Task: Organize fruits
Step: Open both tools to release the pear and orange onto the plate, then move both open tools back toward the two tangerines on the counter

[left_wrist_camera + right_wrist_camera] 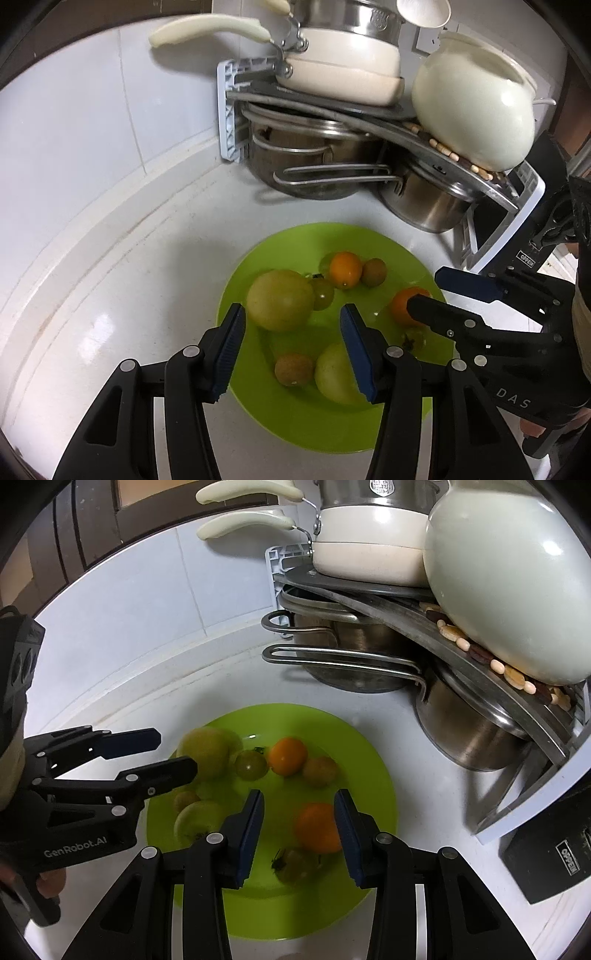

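a white kitchen counter [110,314] runs up to a white tiled wall, and in the upper right of both views a grey dish rack [231,110] is crowded with steel pots [465,734], cream pans with pale handles [343,62] and a round cream pot [476,103] resting on a beaded mat. in the lower middle of each frame sits a lime green plate [295,428] on the counter, holding all the fruit: a big yellow-green apple [279,300] at the left, a small green tomato [323,293] touching it, an orange [345,269] just beyond with a brown kiwi [373,272] beside it, a second orange [317,827] toward the right side, a dark-stemmed greenish fruit [295,866] just below that orange, plus another brown kiwi [293,369] and a second pale green apple [334,373] side by side at the near edge. the left gripper [293,354] hovers over the plate's near half with its blue-padded jaws spread wide, nothing between them touching. the right gripper [299,840] likewise stands apart, its jaws spread over the second orange, which shows beside the right pad; whether the pad touches it cannot be told. in the right wrist view the left tool enters from the left edge of the frame, tips over the big apple.
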Demonstrator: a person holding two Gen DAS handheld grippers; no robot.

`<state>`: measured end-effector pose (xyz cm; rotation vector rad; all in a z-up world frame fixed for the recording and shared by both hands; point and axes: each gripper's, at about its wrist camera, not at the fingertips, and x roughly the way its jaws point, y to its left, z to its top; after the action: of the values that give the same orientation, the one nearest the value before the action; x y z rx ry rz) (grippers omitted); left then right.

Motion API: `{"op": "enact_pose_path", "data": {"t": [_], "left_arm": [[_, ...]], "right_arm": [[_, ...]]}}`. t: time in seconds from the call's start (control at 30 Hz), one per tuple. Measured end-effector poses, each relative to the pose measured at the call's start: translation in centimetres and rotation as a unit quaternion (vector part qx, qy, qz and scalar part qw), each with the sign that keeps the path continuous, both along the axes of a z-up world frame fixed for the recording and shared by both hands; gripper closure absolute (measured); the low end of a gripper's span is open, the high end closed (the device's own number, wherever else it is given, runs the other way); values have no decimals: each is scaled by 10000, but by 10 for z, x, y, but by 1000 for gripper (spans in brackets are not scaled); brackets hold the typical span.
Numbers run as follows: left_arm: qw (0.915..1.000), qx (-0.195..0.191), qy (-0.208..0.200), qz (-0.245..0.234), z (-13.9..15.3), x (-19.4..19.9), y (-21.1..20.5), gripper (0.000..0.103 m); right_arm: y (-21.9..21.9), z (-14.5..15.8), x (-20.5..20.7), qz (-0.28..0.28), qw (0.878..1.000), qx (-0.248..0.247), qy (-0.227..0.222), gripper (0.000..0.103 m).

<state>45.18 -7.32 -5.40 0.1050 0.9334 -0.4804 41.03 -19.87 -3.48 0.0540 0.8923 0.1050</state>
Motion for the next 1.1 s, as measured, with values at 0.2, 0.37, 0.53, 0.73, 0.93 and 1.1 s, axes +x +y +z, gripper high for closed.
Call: {"op": "enact_pose_path", "data": {"t": [0.2, 0.37, 0.53, 0.73, 0.93, 1.1], "left_arm": [[9998, -66, -166, 57, 16, -13, 3, 51], [9991, -154, -377, 68, 35, -32, 6, 46], [9981, -202, -557, 165, 53, -54, 10, 41], [9957, -177, -885, 203, 72, -89, 10, 31], [9934, -238, -1103, 178, 85, -122, 8, 22], [9915, -244, -1269, 119, 92, -146, 1, 17]], "right_arm": [[1, 14, -14, 0, 9998, -14, -180, 62], [3, 33, -32, 7, 9989, -109, -453, 62], [3, 49, -55, -3, 9974, -176, -701, 62], [-3, 63, -88, -167, 9954, -205, -916, 51], [-12, 74, -123, -385, 9921, -274, -1164, 39], [-22, 83, -151, -632, 9885, -308, -1338, 28]]}}
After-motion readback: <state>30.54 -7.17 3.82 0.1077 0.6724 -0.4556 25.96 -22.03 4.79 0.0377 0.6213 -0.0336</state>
